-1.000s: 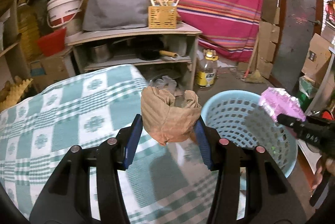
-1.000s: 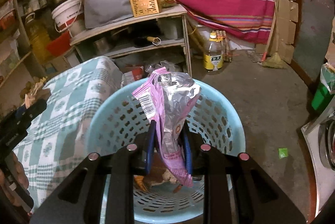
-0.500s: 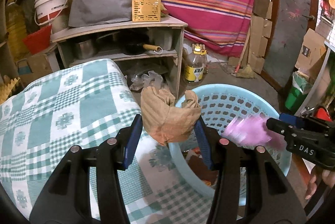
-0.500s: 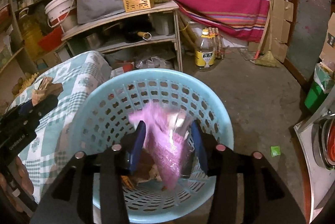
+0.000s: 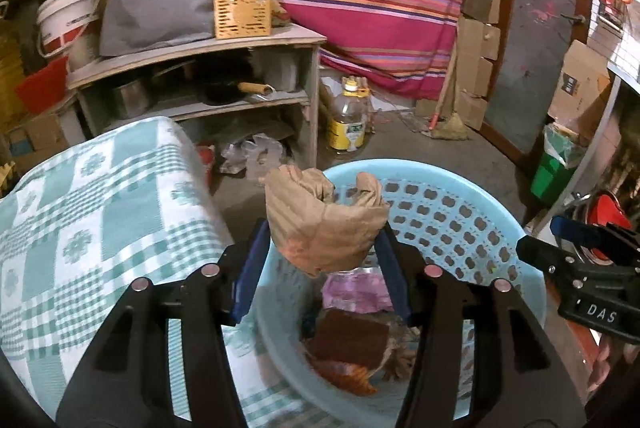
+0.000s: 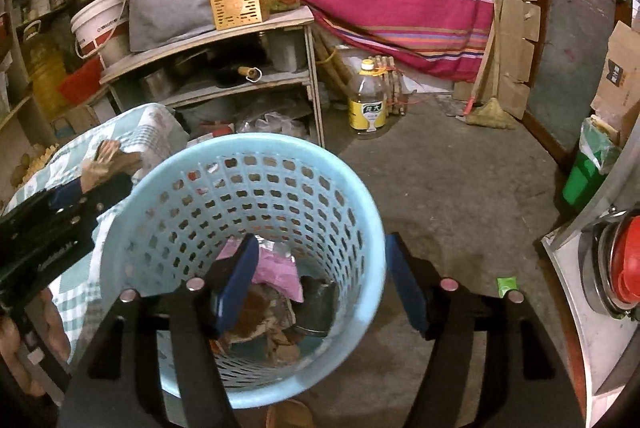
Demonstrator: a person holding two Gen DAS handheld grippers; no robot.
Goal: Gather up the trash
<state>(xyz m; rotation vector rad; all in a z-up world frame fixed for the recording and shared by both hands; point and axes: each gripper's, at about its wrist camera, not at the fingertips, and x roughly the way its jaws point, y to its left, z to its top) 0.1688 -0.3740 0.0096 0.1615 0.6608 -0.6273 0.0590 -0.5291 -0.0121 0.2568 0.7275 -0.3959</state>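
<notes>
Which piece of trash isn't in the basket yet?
The crumpled brown paper bag, pinched in the left gripper over the light blue plastic basket. The pink foil wrapper already lies inside.

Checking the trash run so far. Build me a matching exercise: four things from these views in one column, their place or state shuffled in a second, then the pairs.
Things
1. crumpled brown paper
2. pink wrapper
3. right tool
4. oil bottle

Places or states
A. standing on the floor by the shelf
B. lying inside the blue basket
C. open, holding nothing
D. clamped in the left tool, over the basket's rim

Pairs: 1-D, 2-B, 3-C, 4-A
</notes>
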